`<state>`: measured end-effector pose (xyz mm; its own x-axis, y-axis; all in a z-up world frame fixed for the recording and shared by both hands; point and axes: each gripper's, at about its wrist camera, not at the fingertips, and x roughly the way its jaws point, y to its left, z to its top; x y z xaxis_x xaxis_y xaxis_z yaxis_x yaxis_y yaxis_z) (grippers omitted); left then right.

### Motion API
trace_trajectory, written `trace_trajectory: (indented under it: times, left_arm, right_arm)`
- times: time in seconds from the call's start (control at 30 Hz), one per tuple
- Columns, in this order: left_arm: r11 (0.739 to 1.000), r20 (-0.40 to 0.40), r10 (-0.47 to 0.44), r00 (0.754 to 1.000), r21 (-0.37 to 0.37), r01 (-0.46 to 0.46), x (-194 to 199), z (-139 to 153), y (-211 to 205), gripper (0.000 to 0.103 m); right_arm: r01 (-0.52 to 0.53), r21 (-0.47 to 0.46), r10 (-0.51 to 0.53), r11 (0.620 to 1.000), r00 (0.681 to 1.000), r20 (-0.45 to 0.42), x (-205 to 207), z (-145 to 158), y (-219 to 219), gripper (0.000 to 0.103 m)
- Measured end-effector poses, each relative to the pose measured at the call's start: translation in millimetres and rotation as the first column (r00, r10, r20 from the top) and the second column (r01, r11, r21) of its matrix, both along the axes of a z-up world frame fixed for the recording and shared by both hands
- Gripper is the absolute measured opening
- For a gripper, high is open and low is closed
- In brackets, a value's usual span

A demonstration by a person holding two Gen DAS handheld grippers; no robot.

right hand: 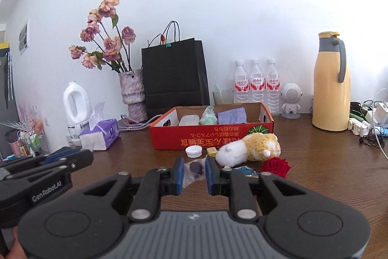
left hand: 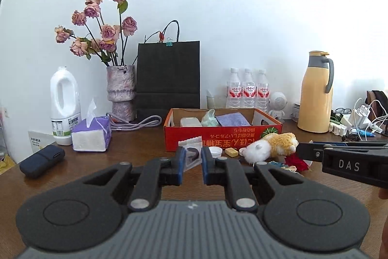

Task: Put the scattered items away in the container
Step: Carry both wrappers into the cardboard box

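Fingers (left hand: 180, 159) of left gripper (left hand: 191, 163) pinch small clear zip bag (left hand: 191, 154), dark contents, serrated top; right gripper (right hand: 194, 172) narrow, grip unclear.

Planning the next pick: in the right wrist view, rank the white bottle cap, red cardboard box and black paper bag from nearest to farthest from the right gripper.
1. White bottle cap, just ahead on the table.
2. Red cardboard box, behind it.
3. Black paper bag, against the wall.

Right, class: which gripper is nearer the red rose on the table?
Right. The right gripper reaches close beside the red rose; the left gripper is farther off, to the left of the rose and the plush toy.
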<state>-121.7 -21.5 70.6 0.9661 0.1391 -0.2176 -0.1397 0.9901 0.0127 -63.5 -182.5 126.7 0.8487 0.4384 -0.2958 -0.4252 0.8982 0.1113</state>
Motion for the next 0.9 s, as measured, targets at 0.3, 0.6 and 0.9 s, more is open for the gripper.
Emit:
trace_trajectory:
  times: [0.3,0.6,0.9]
  left_arm:
    - [0.998,0.121,-0.007,0.993,-0.067,0.015,39,42,17,0.015]
    - [0.999,0.104,-0.030,0.994,-0.028,0.033,151,61,37,0.015]
    - [0.991,-0.212,-0.123,0.970,-0.084,0.108,306,92,91,0.015]
  right_arm:
    - [0.034,0.031,-0.037,0.999,0.996,0.087,26,31,-3,0.017]
    - [0.059,0.022,-0.061,0.998,0.990,0.129,133,63,1,0.018]
    - [0.004,-0.148,-0.015,0.989,0.997,-0.074,292,97,5,0.018]
